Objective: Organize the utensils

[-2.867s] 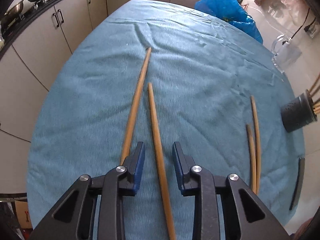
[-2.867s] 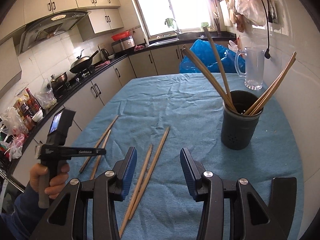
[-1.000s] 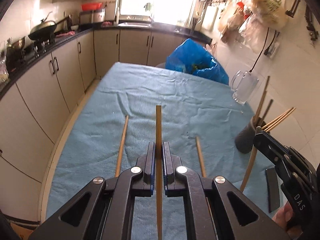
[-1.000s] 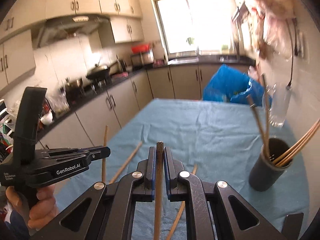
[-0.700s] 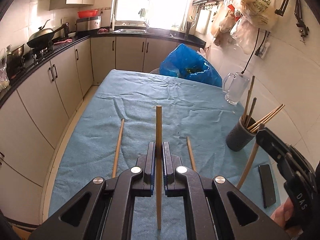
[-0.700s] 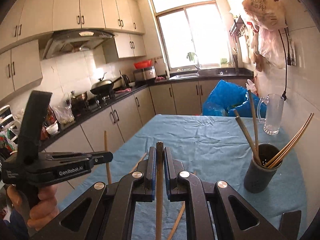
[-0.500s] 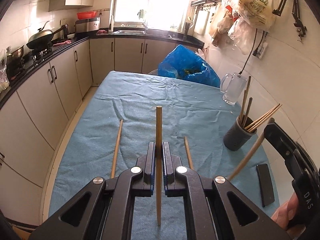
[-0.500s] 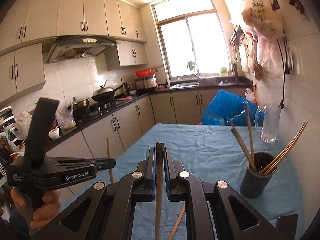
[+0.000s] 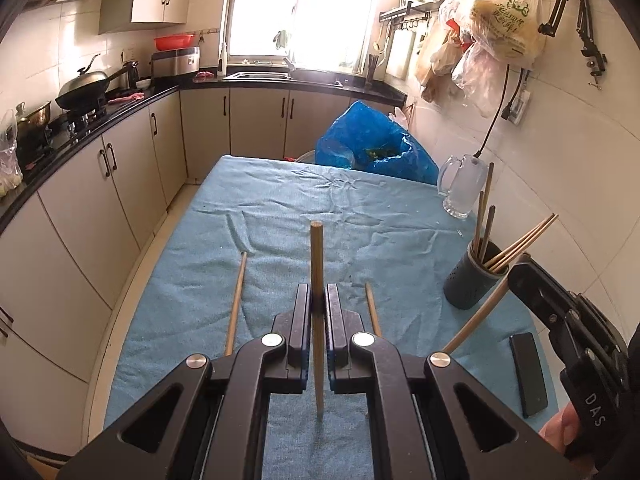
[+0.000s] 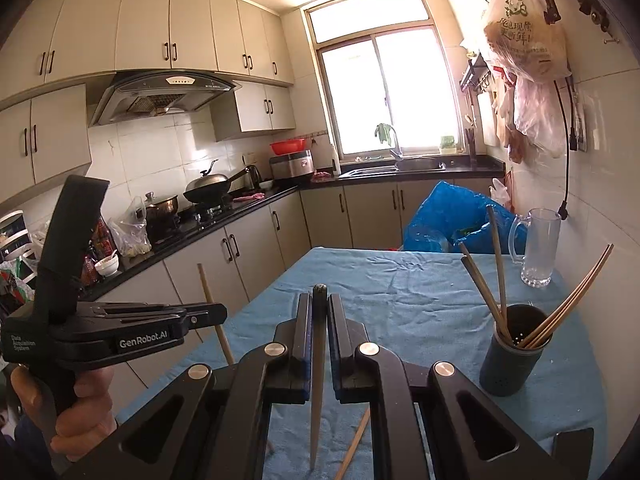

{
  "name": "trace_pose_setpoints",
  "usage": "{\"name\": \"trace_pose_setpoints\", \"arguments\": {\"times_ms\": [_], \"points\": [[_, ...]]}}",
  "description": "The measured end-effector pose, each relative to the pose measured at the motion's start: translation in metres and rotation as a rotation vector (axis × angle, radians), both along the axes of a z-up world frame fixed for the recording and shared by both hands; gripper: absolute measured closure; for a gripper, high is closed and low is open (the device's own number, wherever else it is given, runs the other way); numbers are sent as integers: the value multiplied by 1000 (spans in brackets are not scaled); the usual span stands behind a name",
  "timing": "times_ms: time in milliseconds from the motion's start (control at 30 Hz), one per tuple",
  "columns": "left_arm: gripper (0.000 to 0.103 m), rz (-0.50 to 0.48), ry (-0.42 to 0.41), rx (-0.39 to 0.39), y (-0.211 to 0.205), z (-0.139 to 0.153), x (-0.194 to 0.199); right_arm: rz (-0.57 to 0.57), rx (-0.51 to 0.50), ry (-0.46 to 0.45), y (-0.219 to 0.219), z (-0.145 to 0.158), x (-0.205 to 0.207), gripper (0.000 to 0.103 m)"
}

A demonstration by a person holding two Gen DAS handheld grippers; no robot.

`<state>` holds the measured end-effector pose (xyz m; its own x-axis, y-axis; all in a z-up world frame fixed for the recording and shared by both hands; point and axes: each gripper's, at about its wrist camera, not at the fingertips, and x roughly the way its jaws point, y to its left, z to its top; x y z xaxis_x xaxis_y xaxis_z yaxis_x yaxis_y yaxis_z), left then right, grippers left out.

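Left gripper [image 9: 318, 304] clamps a lifted chopstick [image 9: 316, 256].

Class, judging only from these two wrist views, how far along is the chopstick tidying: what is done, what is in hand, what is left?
Done: several chopsticks already stand in the dark holder.

In hand: the left gripper is shut on one chopstick, and the right gripper is shut on another chopstick; neither is in the holder yet.

Left: two loose chopsticks lie on the blue cloth.

Both grippers are matte black with silver round screws, blue-lined fingers [image 9: 305, 312] and white "GenRobot.AI" lettering [image 10: 143, 343]; a dark sleeve [image 9: 634, 354] shows.
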<state>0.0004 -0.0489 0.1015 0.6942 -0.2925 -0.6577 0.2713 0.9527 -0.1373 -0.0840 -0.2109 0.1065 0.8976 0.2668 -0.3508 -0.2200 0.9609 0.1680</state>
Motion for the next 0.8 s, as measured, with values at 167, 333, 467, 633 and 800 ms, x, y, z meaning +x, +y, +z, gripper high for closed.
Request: {"name": "trace_pose_setpoints", "arguments": {"times_ms": [167,333,467,633,800], "points": [[97,-1,3,3,-1,1,-1,-4,1,-6,-1,1,-1,95],[97,-9,-2,6,-1,3,-2,-13,8,-11,-4,3,-2,95],[97,-14,-4,10,-4,5,-4,-19,14,-12,-7,4,-3,95],[97,-16,-6,11,-6,6,-6,-22,22,-15,-11,6,-4,95],[97,-22,-10,16,-7,9,-7,-32,32,-20,-17,8,-6,95]]}}
